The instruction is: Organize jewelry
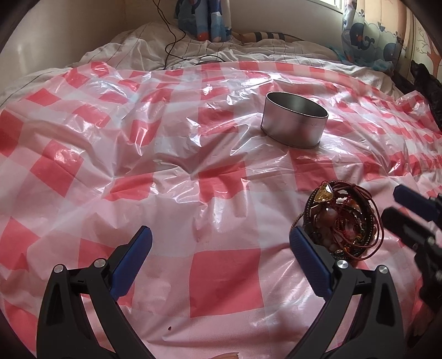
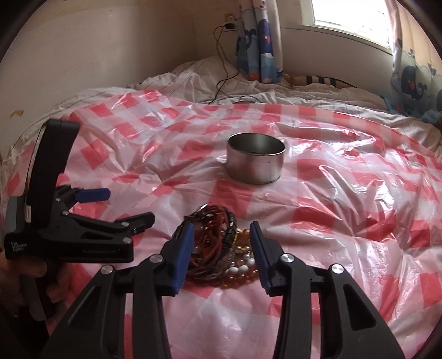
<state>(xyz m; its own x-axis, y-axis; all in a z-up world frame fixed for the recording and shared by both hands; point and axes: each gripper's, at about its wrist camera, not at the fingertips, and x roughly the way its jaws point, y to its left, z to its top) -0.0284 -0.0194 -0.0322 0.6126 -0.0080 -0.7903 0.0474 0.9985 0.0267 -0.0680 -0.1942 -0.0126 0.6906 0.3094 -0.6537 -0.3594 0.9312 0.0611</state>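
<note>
A bed (image 2: pixel 276 96) with rumpled white bedding fills the room's corner, overlaid by a glossy, wrinkled red-and-white checked plastic sheet (image 1: pixel 193 171); whale-print curtains (image 2: pixel 259 49) hang by a bright window (image 2: pixel 348 13), and a black cable (image 2: pixel 221 66) runs down from a wall socket. An open round metal tin (image 1: pixel 294 121) stands on the sheet, with the jewelry (image 2: pixel 218 243) heaped nearer, well apart from it. The right gripper (image 2: pixel 221 240) straddles the heap, jaws partly apart and not visibly pressing it, while the left gripper (image 1: pixel 221 245), just beside the heap, has jaws wide apart with nothing between.
</note>
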